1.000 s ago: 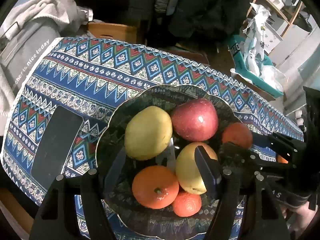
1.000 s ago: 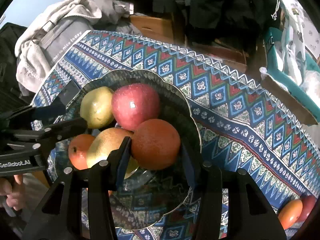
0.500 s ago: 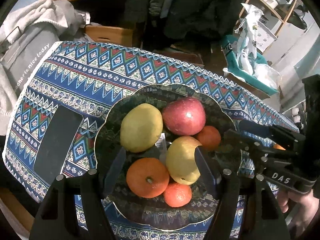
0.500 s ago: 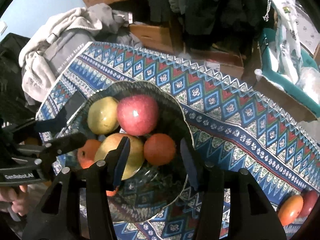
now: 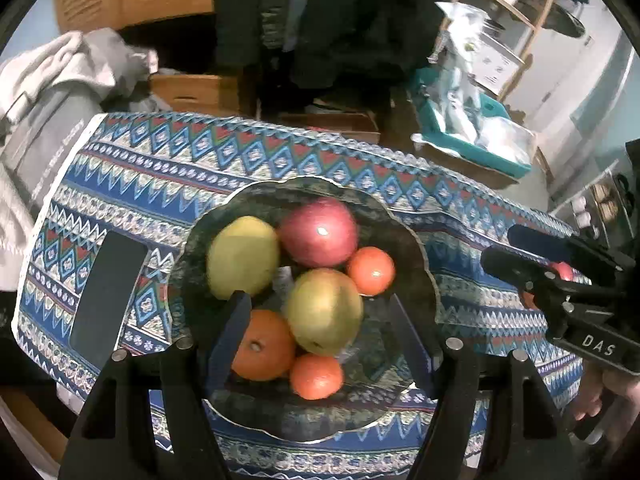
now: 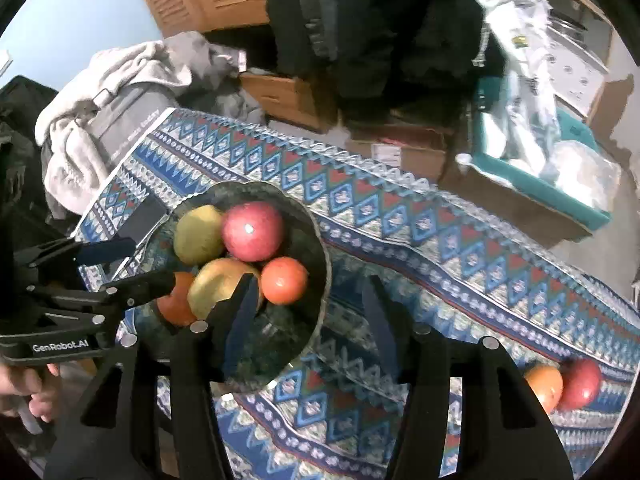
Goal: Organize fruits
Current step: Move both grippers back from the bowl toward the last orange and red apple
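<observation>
Right gripper [image 6: 310,312]: jaws parted, just been opening, nothing between them, above the near rim of the dark bowl [image 6: 324,264]. Left gripper [image 5: 328,336]: parted, empty, over the bowl. In the bowl on the patterned tablecloth [image 6: 460,248]: red apple [image 6: 253,230], two yellow-green fruits, released orange [image 6: 284,280] beside the apple, two more oranges. Near the cloth's right end: an orange fruit [image 6: 545,385] touching a red fruit [image 6: 580,383].

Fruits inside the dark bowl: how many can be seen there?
6. Red apple at the back, yellow pear left, second pear in the middle, small orange right, big orange and small orange in front. More may hide underneath.
</observation>
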Available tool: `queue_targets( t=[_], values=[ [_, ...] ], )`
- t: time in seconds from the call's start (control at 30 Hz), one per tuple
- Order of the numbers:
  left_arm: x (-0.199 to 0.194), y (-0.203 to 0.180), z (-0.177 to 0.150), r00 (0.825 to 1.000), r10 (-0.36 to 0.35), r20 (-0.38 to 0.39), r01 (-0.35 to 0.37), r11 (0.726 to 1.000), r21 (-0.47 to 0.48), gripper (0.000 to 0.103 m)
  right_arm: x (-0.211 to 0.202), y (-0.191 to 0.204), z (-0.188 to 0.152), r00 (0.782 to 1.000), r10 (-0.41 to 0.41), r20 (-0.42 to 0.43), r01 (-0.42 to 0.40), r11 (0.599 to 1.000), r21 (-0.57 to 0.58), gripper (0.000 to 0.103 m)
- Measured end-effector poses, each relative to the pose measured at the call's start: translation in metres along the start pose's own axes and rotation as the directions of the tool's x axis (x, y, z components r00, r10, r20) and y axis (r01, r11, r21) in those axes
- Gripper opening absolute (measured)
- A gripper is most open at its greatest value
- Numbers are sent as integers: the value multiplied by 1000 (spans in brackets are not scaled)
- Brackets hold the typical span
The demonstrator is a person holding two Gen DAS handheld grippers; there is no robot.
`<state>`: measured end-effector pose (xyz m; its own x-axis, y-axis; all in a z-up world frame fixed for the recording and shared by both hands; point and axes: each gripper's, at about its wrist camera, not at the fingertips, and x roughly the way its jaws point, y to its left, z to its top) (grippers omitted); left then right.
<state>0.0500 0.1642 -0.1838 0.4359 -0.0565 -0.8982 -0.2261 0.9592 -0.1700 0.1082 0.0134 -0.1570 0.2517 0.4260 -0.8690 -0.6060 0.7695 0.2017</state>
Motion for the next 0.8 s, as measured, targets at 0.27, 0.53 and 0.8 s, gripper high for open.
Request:
queue_targets(
  t=[0.27, 0.53, 0.8],
  values=[
    [-12, -38, -1, 999, -42, 14, 41, 998, 57, 78, -40, -24, -18, 997, -70, 30, 69, 997, 23, 57],
    [-31, -77, -3, 998, -42, 53, 35, 990, 140, 81, -78, -43, -39, 994, -94, 56, 91, 995, 44, 59],
    [-46, -121, -6, 994, -54, 92, 32, 973, 230, 87, -109, -62, -58, 989, -123, 86, 116, 990, 81, 68]
  ],
)
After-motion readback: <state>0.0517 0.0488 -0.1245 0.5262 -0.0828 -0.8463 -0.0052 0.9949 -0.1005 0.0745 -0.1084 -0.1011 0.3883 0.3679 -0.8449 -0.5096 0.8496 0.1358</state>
